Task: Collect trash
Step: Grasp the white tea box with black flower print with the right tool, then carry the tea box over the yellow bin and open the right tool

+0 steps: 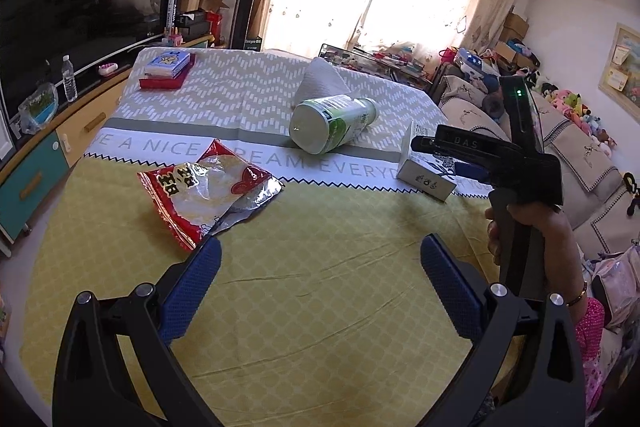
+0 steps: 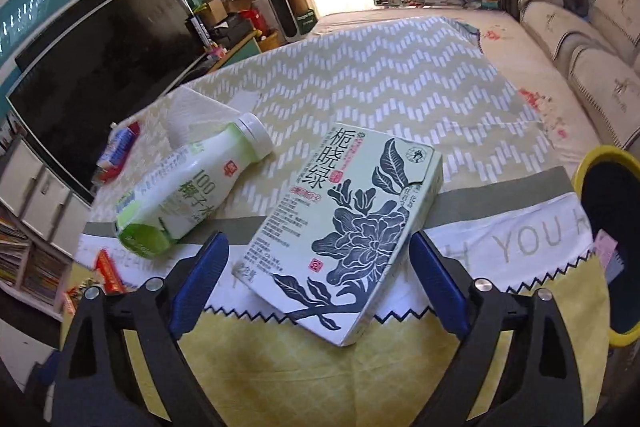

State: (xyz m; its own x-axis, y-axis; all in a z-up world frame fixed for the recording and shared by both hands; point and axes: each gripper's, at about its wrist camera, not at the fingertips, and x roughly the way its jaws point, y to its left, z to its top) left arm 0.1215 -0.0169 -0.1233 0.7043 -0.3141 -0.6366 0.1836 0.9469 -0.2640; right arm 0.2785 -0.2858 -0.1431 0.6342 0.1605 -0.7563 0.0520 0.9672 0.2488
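1. Right gripper (image 2: 318, 275) is sitting wide apart, nothing clamped; its blue pads (image 2: 200, 279) are flanking the near end of the carton (image 2: 344, 227) without pressing on it.
2. The carton is lying flat and slanted on the counter (image 2: 280, 379), across the white text band of the cloth, so the jaws are not quite square to its long sides. Judgement: rolling the wrist to match the slant before closing is looking worth it.
3. Judgement: pads should be coming down low on both long edges and squeezing gently, since a thin empty carton is likely buckling or skidding under a hard or corner pinch.
4. The bottle (image 2: 188, 195) is lying on its side just left of the carton, near the left pad; the approach needs keeping clear of it, as it could be rolling.
5. The yellow-rimmed bin (image 2: 592, 163) is waiting at the right edge, probably the drop spot.
6. Left gripper (image 1: 320, 271) is hovering apart and empty over bare yellow cloth, with the snack wrapper (image 1: 208, 187) just beyond its left pad, a likely later pick.
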